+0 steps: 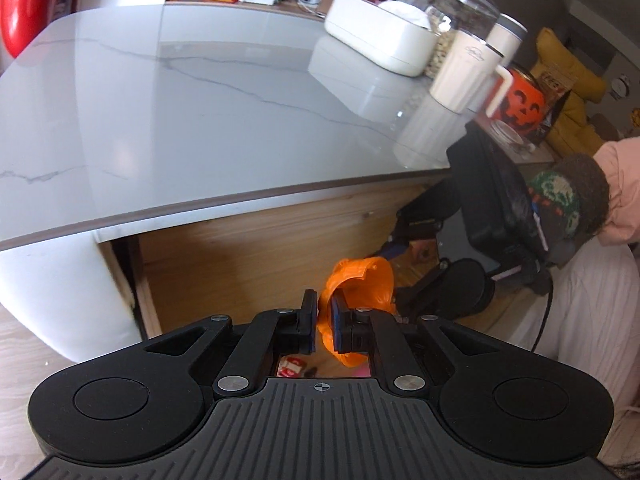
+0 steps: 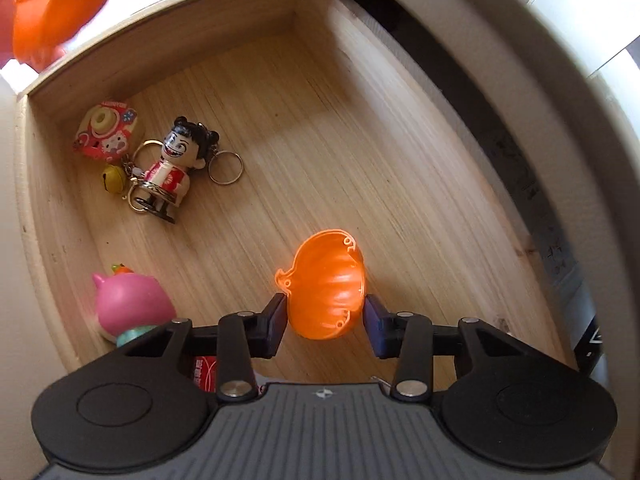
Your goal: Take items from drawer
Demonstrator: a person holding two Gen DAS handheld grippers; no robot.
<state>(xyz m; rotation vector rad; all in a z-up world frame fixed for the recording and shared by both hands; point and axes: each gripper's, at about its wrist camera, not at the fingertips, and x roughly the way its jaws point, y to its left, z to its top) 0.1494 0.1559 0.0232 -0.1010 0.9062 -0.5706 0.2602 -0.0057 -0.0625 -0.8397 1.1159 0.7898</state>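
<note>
My left gripper [image 1: 323, 311] is shut on the rim of an orange pumpkin half-shell [image 1: 360, 284], held above the open wooden drawer [image 1: 248, 256]. My right gripper [image 2: 325, 314] hangs inside the drawer [image 2: 360, 152], its fingers [image 2: 276, 320] spread around a second orange pumpkin half [image 2: 326, 286] that lies on the drawer floor; whether the pads touch it is unclear. The right gripper's black body [image 1: 492, 208] shows in the left wrist view, reaching down into the drawer.
In the drawer lie a figurine keychain [image 2: 172, 168], a red charm [image 2: 106, 132], a small bell [image 2: 112, 178] and a pink squishy toy [image 2: 128, 304]. A marble countertop [image 1: 180, 112] above carries a white box [image 1: 380, 36], a cream mug [image 1: 468, 68] and a pumpkin bucket [image 1: 520, 104].
</note>
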